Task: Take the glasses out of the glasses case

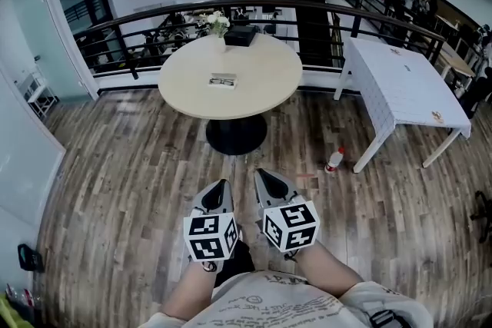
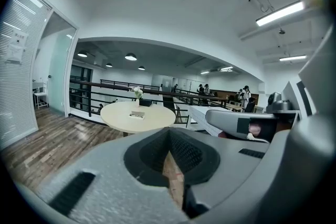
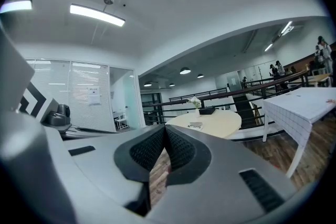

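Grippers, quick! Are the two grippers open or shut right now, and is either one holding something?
Left gripper: shut, jaws together, holding nothing.
Right gripper: shut, jaws together, holding nothing.

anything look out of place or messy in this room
One thing: a bottle is down on the wood floor beside a leg of the white table, not up on a table. The case lies flat on the round table, with nothing askew there.
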The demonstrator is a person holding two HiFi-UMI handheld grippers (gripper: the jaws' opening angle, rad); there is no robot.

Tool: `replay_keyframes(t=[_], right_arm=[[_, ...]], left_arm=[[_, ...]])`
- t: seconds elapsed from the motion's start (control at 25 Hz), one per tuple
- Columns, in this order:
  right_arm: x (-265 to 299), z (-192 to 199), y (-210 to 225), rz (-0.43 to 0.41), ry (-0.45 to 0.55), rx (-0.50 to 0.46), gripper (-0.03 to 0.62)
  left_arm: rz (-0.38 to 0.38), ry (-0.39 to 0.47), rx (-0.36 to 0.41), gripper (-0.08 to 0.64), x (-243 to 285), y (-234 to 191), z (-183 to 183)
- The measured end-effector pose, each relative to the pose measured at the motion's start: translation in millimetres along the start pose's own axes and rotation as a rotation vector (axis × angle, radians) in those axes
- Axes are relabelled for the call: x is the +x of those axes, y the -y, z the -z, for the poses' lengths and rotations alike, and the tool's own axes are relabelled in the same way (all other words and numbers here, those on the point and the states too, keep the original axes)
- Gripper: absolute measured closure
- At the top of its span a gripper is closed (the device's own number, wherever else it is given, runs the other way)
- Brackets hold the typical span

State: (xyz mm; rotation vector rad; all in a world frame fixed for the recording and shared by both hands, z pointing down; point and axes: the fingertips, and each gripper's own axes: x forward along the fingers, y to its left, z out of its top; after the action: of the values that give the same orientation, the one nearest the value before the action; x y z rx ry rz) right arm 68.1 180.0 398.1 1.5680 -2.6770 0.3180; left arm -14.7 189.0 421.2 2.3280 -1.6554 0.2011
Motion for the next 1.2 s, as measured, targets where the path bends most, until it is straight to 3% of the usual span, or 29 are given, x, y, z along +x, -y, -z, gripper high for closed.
replay_keyframes(t=[0.28, 0.52, 0.88, 1.2], right_arm=[[53, -3, 21, 0.024, -0.018, -0.031, 0.578], [111, -28, 41, 0.047, -0.009, -0.047, 0.578], [201, -52, 71, 0.123, 0.018, 0.028, 0.578], [274, -57, 77, 0.142, -0.003, 0.039, 0.578]], left_arm=[[0.024, -0.002, -0.010, 0.551, 54, -25, -11], [0.037, 0.019, -0.002, 0.551, 105, -58, -51], [0.071, -0.003, 0.004, 0.551, 178, -110, -82], [0.108, -0.008, 0.011, 0.551, 232, -159, -103]])
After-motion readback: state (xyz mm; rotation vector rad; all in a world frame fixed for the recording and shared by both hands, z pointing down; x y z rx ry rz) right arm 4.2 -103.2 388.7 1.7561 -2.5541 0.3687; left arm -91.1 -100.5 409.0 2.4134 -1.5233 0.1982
